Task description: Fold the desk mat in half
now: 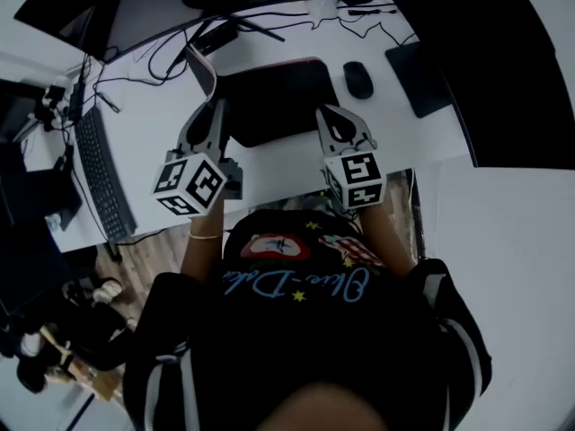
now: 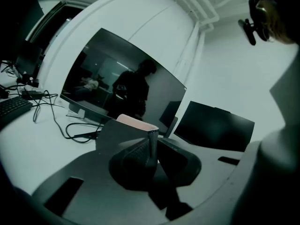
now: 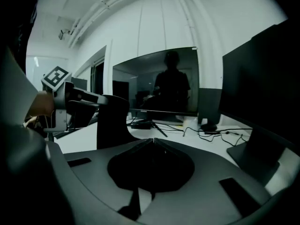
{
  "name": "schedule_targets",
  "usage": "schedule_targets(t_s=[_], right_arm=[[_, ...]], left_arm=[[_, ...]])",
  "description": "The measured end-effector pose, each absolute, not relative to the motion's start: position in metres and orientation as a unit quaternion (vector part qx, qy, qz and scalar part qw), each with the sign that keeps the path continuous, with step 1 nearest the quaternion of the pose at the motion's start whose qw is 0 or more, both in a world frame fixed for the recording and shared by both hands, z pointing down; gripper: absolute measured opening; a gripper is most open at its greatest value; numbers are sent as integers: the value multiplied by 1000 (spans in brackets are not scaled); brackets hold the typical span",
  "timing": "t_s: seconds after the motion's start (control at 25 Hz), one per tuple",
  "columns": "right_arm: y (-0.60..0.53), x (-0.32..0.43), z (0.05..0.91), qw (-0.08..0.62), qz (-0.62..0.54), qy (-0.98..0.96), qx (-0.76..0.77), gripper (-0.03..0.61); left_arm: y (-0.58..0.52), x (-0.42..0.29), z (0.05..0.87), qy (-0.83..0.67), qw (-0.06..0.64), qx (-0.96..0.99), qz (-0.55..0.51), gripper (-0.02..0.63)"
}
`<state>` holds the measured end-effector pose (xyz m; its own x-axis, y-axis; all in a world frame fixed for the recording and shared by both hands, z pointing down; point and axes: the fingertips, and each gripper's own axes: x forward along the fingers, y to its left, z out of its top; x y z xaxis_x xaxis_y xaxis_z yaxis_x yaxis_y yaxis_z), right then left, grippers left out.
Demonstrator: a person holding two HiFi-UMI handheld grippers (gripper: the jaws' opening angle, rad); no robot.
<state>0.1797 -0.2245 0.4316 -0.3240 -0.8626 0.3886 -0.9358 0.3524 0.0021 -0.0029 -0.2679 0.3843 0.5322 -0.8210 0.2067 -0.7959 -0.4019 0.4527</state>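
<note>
The dark desk mat [image 1: 286, 92] lies on the white desk [image 1: 153, 115] in front of me. Its near left corner [image 1: 202, 72] is lifted and curls upward, and the pale pink underside [image 2: 136, 122] shows in the left gripper view. My left gripper [image 1: 216, 108] is shut on that corner, with the thin edge [image 2: 153, 146] pinched between its pads. My right gripper [image 1: 336, 117] hovers at the mat's near right corner, shut, and nothing shows between its jaws [image 3: 152, 140]. From the right gripper view the raised flap [image 3: 112, 121] stands beside the left gripper [image 3: 70, 102].
A black mouse [image 1: 358, 79] sits just right of the mat, with a dark pad [image 1: 418, 74] beyond it. A keyboard [image 1: 99, 173] lies along the left side. Cables [image 1: 180, 48] trail behind the mat, under a wide monitor [image 2: 117, 88]. The desk's near edge runs just below the grippers.
</note>
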Motion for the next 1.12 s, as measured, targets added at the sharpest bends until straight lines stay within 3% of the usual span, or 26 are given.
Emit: schedule_targets(t_s=[0.32,0.52,1.12], right_arm=[[-191,251,407,161,103,-759,623,2],[-169,285,405,161,111,-734,651,2],[-140,330,407,171,111,-745,635,2]], left_arm=[[-272,102,390,-404,246,881,0,42],[-263,156,421,-373,224,897,73,42],[-226,224,496,-352,85,895,259,50]])
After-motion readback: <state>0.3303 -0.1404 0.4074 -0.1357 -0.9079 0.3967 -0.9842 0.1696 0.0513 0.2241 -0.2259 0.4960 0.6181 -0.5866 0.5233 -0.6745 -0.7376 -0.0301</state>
